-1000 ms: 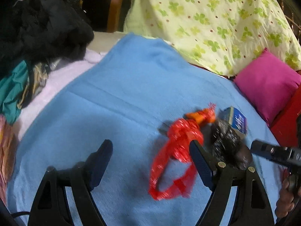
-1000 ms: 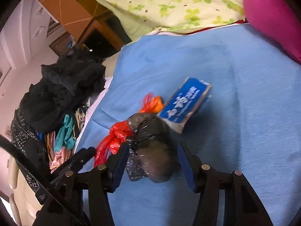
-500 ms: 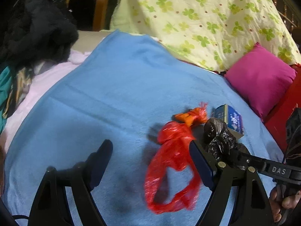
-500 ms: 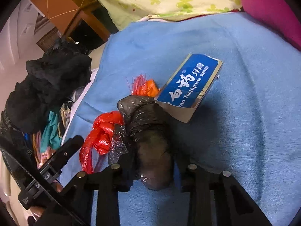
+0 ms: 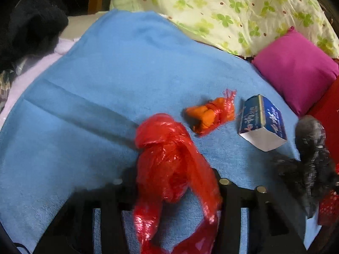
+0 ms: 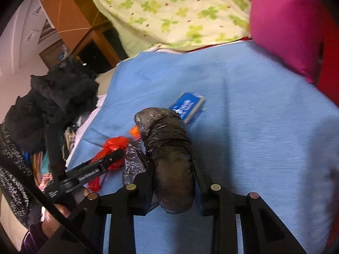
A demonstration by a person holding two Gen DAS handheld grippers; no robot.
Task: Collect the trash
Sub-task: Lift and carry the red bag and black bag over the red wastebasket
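A bed carries everything, spread with a blue blanket (image 5: 118,80). On the blanket lie an orange wrapper (image 5: 208,115) near centre and a blue box (image 5: 262,122) just at its 3 o'clock. A pink pillow (image 5: 296,67) sits at 2 o'clock, a clover quilt (image 5: 233,10) at 12, black clothes (image 5: 31,27) at 10.

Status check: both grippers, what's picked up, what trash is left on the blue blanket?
Left gripper shut on red plastic bag. Right gripper shut on black plastic bag. Orange wrapper and toothpaste box remain on blanket. Nothing blocking.

Red bag (image 5: 169,158) and black bag (image 6: 169,148) clamped; orange wad (image 5: 209,116), blue box (image 5: 262,122) lying loose.
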